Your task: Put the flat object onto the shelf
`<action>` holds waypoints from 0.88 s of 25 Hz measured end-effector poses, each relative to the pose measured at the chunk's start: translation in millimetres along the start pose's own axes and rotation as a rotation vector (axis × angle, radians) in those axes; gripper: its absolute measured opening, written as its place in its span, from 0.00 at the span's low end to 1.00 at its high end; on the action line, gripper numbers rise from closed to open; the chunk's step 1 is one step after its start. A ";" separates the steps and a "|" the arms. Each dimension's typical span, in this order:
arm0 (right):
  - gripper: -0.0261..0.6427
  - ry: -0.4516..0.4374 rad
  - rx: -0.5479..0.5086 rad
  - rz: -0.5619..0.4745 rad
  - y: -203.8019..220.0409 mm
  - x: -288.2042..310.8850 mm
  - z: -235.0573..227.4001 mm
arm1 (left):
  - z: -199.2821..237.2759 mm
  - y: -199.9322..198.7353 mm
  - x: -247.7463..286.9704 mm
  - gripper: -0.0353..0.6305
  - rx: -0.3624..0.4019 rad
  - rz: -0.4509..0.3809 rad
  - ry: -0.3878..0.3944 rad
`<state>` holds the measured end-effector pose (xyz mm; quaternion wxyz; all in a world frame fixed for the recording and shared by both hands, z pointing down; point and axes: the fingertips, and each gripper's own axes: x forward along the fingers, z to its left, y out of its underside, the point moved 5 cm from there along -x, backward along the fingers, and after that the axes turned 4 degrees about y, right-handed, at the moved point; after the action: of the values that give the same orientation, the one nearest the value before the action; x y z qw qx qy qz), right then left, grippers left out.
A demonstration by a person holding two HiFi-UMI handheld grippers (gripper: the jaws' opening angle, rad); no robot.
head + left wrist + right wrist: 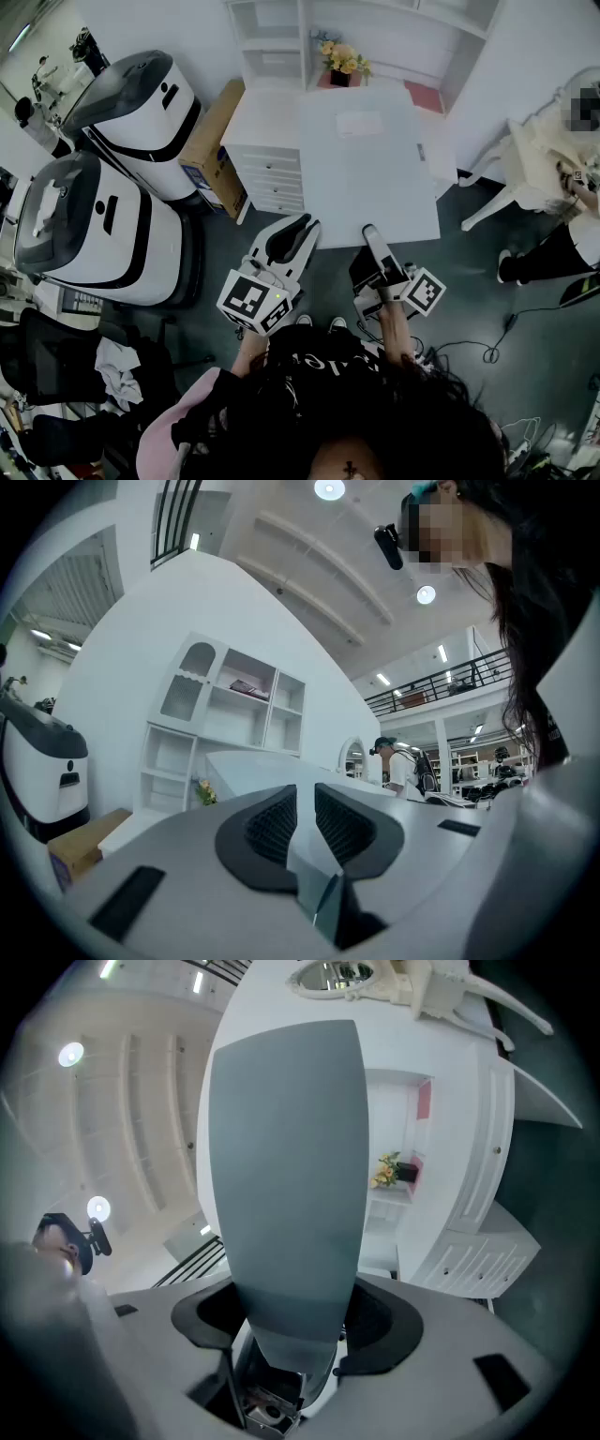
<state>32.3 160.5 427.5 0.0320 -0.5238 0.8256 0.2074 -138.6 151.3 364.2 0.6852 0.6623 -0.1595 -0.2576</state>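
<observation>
My right gripper [372, 239] is shut on a flat grey panel [286, 1166], which stands up between its wide-set jaws and fills the middle of the right gripper view. From the head view the panel [379, 248] shows edge-on, just short of the near edge of the white table [375, 197]. The white shelf unit [272, 37] stands behind the table, with flowers [342, 58] in one bay. My left gripper [292, 236] is shut and empty, its black pads [272, 825] almost touching, and it points toward the shelf [225, 714].
A white sheet [359, 123] lies on the table. A white drawer unit [267, 169] and a cardboard box [211, 141] stand left of it. Two large white-and-black machines [141, 103] crowd the left. A white chair [525, 159] and another person are at right; cables [487, 352] lie on the floor.
</observation>
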 end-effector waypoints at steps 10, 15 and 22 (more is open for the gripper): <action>0.48 -0.025 0.052 -0.015 -3.9 -2.6 -5.3 | 1.4 0.9 0.2 0.16 -0.001 0.003 -0.001; 0.48 -0.033 0.072 -0.017 -14.6 -5.7 -9.7 | -2.6 2.9 8.1 0.16 0.004 0.012 0.001; 0.48 -0.048 0.077 -0.015 -23.9 -6.7 -11.6 | -4.2 4.9 13.5 0.16 0.011 0.019 -0.011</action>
<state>58.2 153.2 432.5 0.0735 -0.5233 0.8280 0.1876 -124.6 147.1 367.1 0.6832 0.6629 -0.1711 -0.2539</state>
